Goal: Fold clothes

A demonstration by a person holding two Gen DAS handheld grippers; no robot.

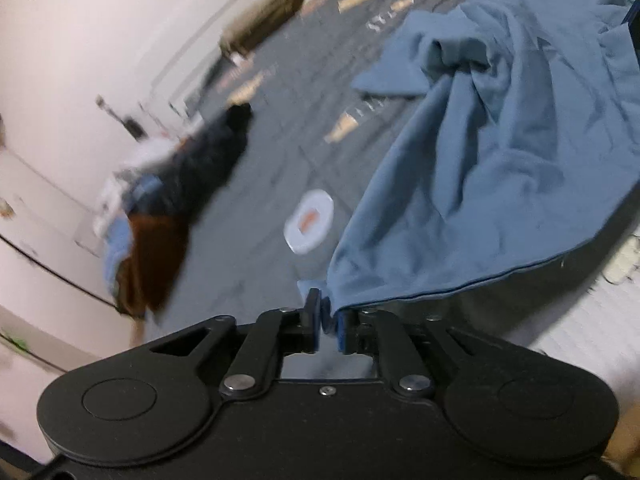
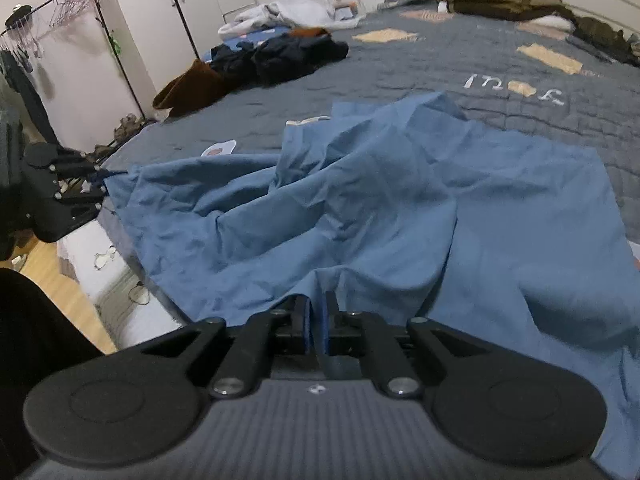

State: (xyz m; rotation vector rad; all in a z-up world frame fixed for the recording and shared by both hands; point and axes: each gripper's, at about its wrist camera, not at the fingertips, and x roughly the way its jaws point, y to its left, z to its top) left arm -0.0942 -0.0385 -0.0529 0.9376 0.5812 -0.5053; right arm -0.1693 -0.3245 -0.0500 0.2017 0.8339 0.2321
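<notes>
Blue garment half-spread on the bed, both grippers with only a thin hold on its near edge

The blue garment lies rumpled across the grey quilted bed, its near hem hanging at the bed's edge; the right gripper has its jaws nearly together with a thin fold of the hem between them, though whether the pads truly press it I cannot tell; the left gripper looks clamped on a corner of the same cloth, only a sliver caught; either hold could slip if the cloth is pulled taut, dropping the edge toward the floor; the bunched middle may fold in crooked; a white round patch and a pile of dark clothes lie beyond, well apart.
</notes>
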